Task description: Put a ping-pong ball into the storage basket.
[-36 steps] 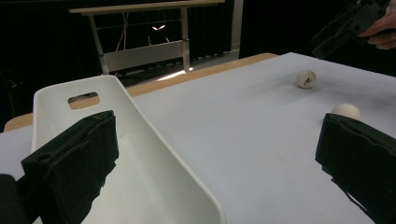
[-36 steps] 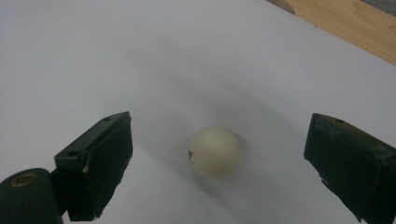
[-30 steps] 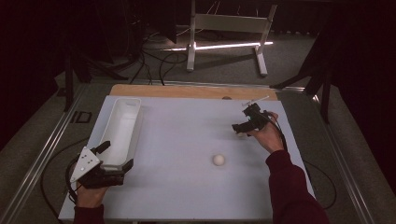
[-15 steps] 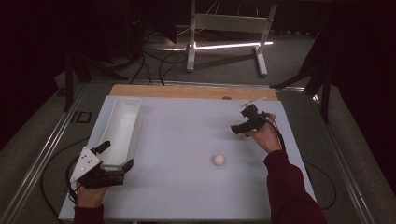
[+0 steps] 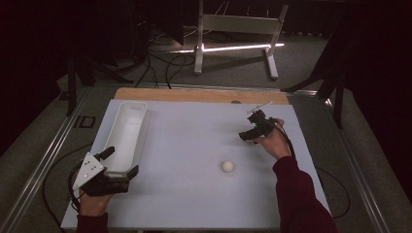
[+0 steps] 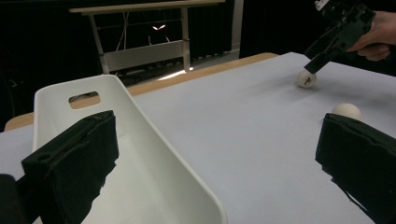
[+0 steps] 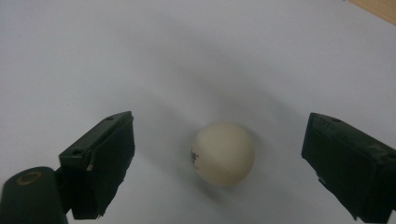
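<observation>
Between spread jaws of unmoved right tool (image 7: 219,163): ball (image 7: 224,154).

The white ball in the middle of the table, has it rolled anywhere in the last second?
No. The white ball sits in the same spot on the table, equally far from the white tray.

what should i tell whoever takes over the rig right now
Right gripper: open, jaws either side of a white ball on the table's far right, not yet closed on it.
Left gripper: open, one jaw inside the white tray at its near end, the other outside; the wall is not pinched.
Second white ball lies loose on the table, nearer the person.
Done: no ball shows in the tray.
Left: probably close on the far ball, carry it to the tray, then the second ball.
</observation>
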`<state>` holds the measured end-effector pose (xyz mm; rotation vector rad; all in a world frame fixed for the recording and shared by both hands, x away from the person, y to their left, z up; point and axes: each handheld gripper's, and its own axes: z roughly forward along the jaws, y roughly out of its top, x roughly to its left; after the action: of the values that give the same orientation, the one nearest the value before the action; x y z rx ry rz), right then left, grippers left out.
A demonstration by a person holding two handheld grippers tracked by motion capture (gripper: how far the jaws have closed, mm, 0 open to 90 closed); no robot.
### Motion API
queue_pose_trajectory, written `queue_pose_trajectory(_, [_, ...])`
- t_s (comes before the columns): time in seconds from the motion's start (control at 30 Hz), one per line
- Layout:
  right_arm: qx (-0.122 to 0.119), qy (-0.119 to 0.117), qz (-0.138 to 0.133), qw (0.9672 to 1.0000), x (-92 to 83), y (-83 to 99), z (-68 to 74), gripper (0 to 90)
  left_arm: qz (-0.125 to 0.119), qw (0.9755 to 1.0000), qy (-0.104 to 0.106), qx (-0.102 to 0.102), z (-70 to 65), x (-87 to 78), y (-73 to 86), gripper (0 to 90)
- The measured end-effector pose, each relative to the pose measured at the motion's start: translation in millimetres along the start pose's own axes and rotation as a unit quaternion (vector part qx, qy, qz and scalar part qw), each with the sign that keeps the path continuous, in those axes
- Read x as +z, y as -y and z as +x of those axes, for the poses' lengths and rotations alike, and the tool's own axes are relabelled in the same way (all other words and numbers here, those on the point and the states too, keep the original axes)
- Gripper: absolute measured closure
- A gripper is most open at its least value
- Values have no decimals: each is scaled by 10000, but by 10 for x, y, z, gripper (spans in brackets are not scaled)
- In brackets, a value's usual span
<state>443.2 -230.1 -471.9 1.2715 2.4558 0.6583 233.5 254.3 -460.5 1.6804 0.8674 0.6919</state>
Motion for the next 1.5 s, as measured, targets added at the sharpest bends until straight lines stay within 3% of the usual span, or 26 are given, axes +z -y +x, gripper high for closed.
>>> queue_pose_trajectory(0.57, [53, 58, 173, 9998, 84, 13, -1, 189, 4, 10000, -10, 4, 2, -2, 2, 1])
queue_pose_trajectory(0.8, [58, 219, 317, 9992, 146, 25, -4, 259, 7, 10000, -16, 7, 3, -3, 2, 1])
queue_pose_trajectory(1.5, [127, 362, 617, 9974, 251, 47, -3, 332, -6, 10000, -15, -6, 3, -7, 3, 1])
